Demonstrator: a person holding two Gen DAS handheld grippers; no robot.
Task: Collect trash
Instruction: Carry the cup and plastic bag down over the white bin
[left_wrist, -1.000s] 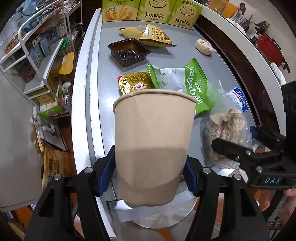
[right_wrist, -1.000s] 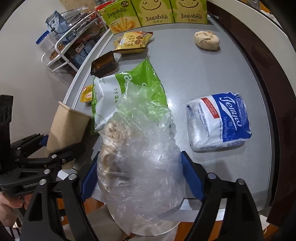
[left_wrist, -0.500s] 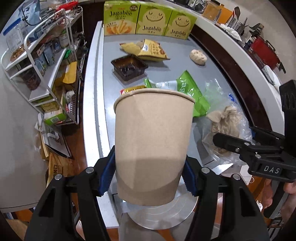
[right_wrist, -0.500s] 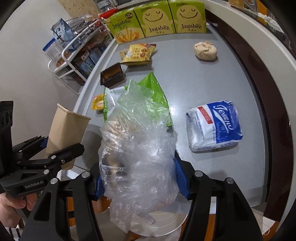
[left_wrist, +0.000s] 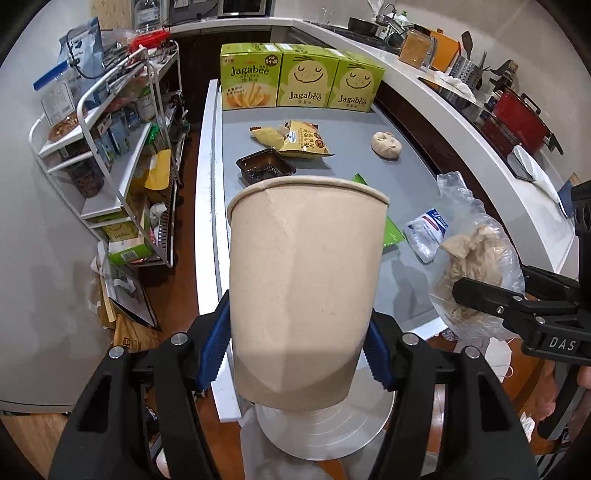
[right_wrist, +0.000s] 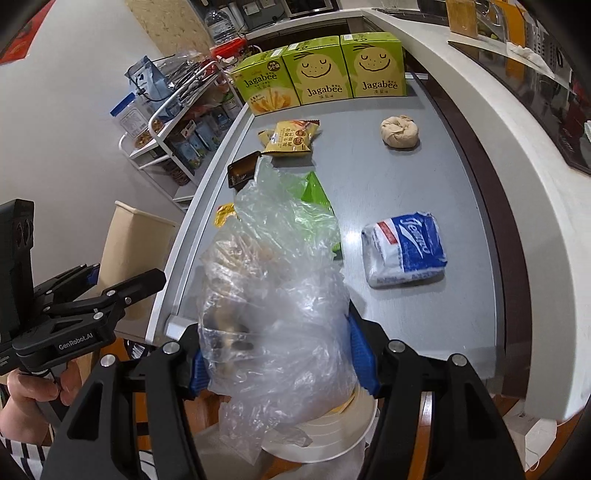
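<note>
A tan paper cup (left_wrist: 303, 288) stands upright between the blue pads of my left gripper (left_wrist: 295, 347), which is shut on its lower half above the table's near edge. My right gripper (right_wrist: 277, 358) is shut on a clear plastic bag (right_wrist: 273, 295) holding crumpled brown paper, lifted off the grey table (right_wrist: 424, 184). In the left wrist view the plastic bag (left_wrist: 476, 254) and right gripper (left_wrist: 491, 284) show at the right. In the right wrist view the cup (right_wrist: 129, 251) and left gripper (right_wrist: 127, 273) show at the left.
On the table lie a green snack bag (right_wrist: 314, 192), a yellow packet (right_wrist: 291, 138), a black tray (right_wrist: 242, 170), a gold wrapper (right_wrist: 225, 214), a tissue pack (right_wrist: 404, 251) and a brown paper ball (right_wrist: 400, 133). Jagabee boxes (right_wrist: 321, 74) stand at the back. A white rack (left_wrist: 110, 147) is left.
Both grippers have risen and drawn back from the table with the cup and the bag. The right jaws narrowed on the bag early on.
</note>
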